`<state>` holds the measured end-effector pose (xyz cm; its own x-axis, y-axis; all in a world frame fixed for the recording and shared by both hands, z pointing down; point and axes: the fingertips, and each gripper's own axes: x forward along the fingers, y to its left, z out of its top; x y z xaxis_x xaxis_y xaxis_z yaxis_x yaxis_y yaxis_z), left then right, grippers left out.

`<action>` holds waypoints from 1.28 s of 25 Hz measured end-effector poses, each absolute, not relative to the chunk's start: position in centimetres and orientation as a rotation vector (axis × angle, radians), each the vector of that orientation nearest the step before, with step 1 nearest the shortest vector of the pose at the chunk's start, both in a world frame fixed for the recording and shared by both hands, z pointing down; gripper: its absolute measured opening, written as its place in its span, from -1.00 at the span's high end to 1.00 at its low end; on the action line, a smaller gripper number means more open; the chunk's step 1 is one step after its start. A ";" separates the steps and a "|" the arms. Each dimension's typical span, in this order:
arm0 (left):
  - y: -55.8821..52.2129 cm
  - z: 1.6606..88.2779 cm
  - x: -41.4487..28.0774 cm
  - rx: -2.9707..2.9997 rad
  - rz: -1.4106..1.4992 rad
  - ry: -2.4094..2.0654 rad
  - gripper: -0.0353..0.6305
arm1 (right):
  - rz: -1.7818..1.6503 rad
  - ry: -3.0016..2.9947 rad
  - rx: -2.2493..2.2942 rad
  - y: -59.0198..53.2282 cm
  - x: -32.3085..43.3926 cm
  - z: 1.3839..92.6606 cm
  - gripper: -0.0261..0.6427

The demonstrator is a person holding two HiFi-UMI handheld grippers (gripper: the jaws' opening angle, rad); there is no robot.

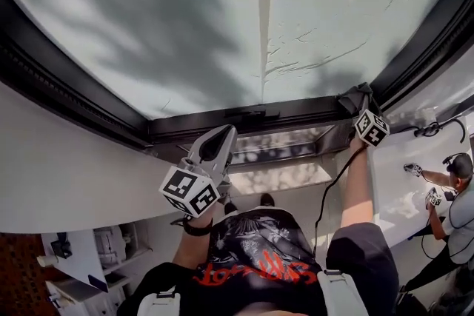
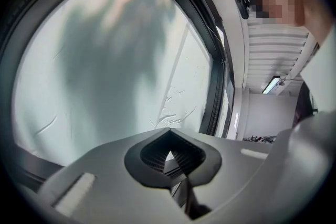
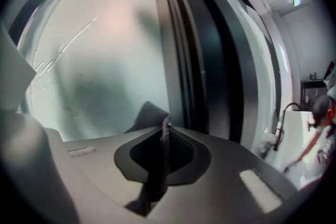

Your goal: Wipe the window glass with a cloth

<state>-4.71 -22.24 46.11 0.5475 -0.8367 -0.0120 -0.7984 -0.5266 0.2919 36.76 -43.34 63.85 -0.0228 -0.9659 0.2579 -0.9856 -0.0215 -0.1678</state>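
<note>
- Across the upper frame: frosted pale window glass (image 1: 170, 26), one black frame (image 1: 67, 103).
- Two tongs: left tongs (image 2: 169, 157) pressed together, empty; right tongs (image 3: 164, 136) gripping one dark grey cloth (image 3: 150, 113).

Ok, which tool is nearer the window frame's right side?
Right. The right tool, shut on the cloth, sits in the bottom corner beside that side of the frame; the left tool, shut and empty, is near the middle of the bottom rail.

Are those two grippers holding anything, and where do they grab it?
The right gripper pinches a dark cloth by a fold; the rest bunches beyond its jaws. The left gripper is shut and empty.
</note>
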 end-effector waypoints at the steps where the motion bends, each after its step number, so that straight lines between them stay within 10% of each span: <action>1: -22.3 46.2 -4.6 2.527 -0.209 -1.370 0.89 | 0.487 -2.168 2.141 -43.5 37.0 64.2 0.87; 23: -5.9 46.9 -27.9 1.955 -0.378 -2.194 0.89 | 0.594 -3.111 0.364 -23.6 -30.6 57.3 0.87; 32: -3.4 49.0 -31.7 1.904 -0.409 -2.163 0.89 | 0.576 -2.948 0.704 -26.5 -27.3 62.9 0.87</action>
<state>-31.67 -3.41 49.04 -0.1290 -0.9916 -0.0117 -0.9272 0.1164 0.3559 -27.33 -26.54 62.86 -0.8942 -0.4253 0.1395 -0.4465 0.8262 -0.3436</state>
